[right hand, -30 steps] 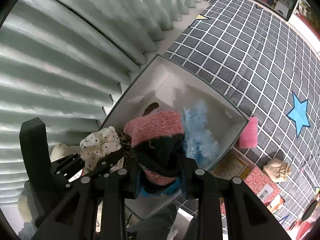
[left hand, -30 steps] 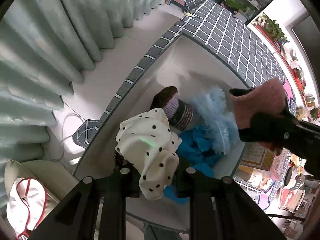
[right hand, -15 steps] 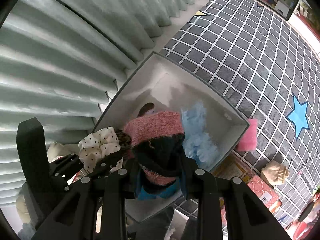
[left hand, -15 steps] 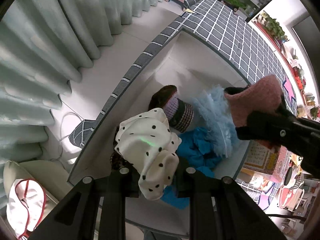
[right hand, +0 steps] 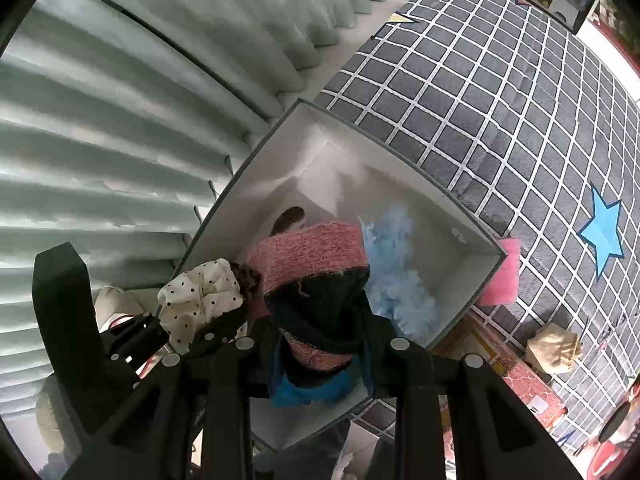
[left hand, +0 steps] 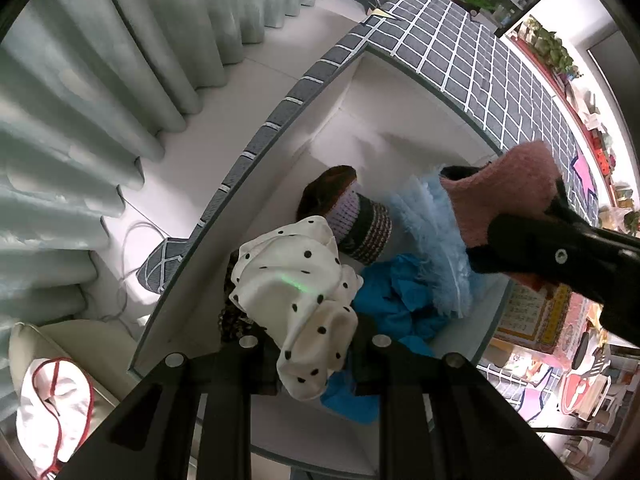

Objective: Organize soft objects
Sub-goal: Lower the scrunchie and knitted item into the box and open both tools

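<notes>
My left gripper (left hand: 312,344) is shut on a white black-dotted scrunchie (left hand: 296,292) and holds it above the near corner of a white storage box (left hand: 344,92). My right gripper (right hand: 320,344) is shut on a pink and black knitted sock (right hand: 316,276) above the same box (right hand: 312,128); it also shows in the left wrist view (left hand: 508,196). In the box lie a brown striped sock (left hand: 356,220), a light blue fluffy piece (left hand: 432,236) and a blue cloth (left hand: 392,304).
The box stands on a grey grid-patterned mat (right hand: 500,92) next to pale green curtains (right hand: 120,100). A pink sponge (right hand: 500,276) and a beige bundle (right hand: 552,350) lie on the mat to the right. A white bag with red trim (left hand: 52,404) lies at the lower left.
Both grippers have drifted slightly over the box with their loads. The pink sock has moved a little further left above the blue fluffy piece.
</notes>
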`<state>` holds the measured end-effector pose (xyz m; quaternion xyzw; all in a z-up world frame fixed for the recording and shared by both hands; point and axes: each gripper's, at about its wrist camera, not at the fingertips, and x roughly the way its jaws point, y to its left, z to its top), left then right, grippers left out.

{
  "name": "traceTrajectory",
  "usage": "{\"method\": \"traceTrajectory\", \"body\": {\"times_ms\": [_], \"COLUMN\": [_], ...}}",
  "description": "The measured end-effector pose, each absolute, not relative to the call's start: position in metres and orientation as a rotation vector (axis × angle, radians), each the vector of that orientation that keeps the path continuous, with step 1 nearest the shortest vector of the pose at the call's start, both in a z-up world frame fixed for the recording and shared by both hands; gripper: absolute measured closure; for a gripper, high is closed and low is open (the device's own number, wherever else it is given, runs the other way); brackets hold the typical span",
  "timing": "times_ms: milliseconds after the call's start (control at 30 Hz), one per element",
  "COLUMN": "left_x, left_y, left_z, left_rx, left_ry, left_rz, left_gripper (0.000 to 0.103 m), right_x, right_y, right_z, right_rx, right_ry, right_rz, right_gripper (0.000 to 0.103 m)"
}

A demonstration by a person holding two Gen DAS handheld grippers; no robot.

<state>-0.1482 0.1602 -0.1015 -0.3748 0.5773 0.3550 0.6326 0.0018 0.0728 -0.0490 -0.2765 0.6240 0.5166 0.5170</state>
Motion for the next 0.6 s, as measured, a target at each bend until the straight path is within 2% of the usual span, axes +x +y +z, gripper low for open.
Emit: {"method": "traceTrajectory", "body": {"times_ms": [200, 233, 300, 367, 433, 467, 533, 600], "left_x": [-0.1459, -0.1458, -0.1456, -0.1455, -0.1461, -0.1465, -0.1465, -0.1472], "left_y": [0.1592, 0.1591, 0.1585, 0.1582, 0.1575, 0.1573, 0.1569, 0.157], "left_z": [-0.1044, -0.1045, -0.1037, -0.1025, -0.1003, -0.0992, -0.098, -0.0975], "left_rx": [-0.854, -0.853, -0.858, -0.86, -0.858, -0.856, -0.857, -0.876], "left_ry": [1.333, 1.332, 1.327, 1.321, 1.312, 1.308, 1.312, 1.31], "left_rz": [0.809, 0.809, 0.801, 0.801, 0.804, 0.808, 0.816, 0.815], "left_gripper": [0.08, 0.077, 0.067, 0.048, 0.037, 0.029, 0.021, 0.021], "right_x": [0.0025, 0.0025, 0.0027, 0.0032, 0.0042, 0.0044, 0.0056, 0.0076], "right_y": [0.0736, 0.0734, 0.0729, 0.0722, 0.0712, 0.0707, 0.069, 0.0663], "right_z": [-0.054, -0.0542, -0.0539, -0.0537, -0.0533, -0.053, -0.0517, -0.0493], "right_rx": [-0.659, -0.657, -0.657, -0.652, -0.647, -0.645, -0.634, -0.616], "right_ry": [1.513, 1.514, 1.512, 1.513, 1.515, 1.515, 1.516, 1.516], "right_rz": [1.233, 1.234, 1.236, 1.236, 1.236, 1.236, 1.235, 1.237], "right_gripper": [0.072, 0.072, 0.072, 0.072, 0.071, 0.066, 0.054, 0.052]}}
